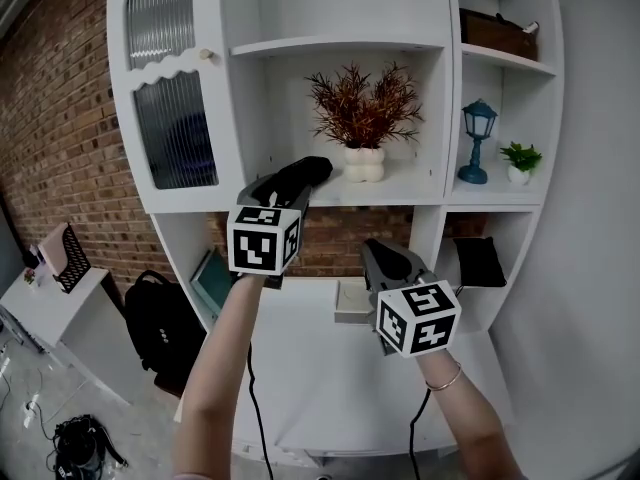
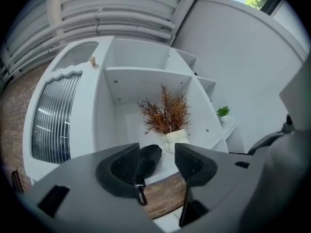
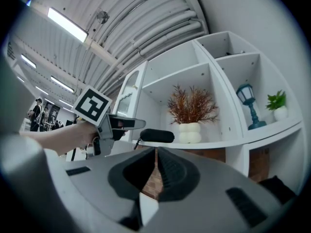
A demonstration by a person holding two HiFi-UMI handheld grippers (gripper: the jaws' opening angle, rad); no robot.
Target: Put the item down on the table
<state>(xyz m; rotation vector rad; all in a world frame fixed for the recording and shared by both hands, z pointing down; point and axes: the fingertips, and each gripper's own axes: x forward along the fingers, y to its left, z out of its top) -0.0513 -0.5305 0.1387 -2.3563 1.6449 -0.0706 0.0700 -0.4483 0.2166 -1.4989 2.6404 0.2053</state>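
Observation:
A black oblong pouch (image 1: 310, 171) lies on the white shelf (image 1: 410, 190), left of a potted plant. My left gripper (image 1: 288, 184) is raised to the shelf, at the pouch's near end. In the left gripper view the pouch (image 2: 149, 158) sits between the jaws against the left pad (image 2: 125, 165), while the right pad (image 2: 190, 165) stands apart from it. A small loop hangs under the pouch. The left gripper (image 2: 156, 163) is open. My right gripper (image 1: 386, 260) hangs lower over the white table (image 1: 330, 398), shut and empty (image 3: 156, 165). The right gripper view shows the pouch (image 3: 156, 136) too.
A dried plant in a white vase (image 1: 363, 161) stands right of the pouch. A blue lantern (image 1: 476, 143) and a small green plant (image 1: 520, 162) fill the adjacent shelf. A small white box (image 1: 350, 301) sits on the table. A black backpack (image 1: 160, 318) rests at the left.

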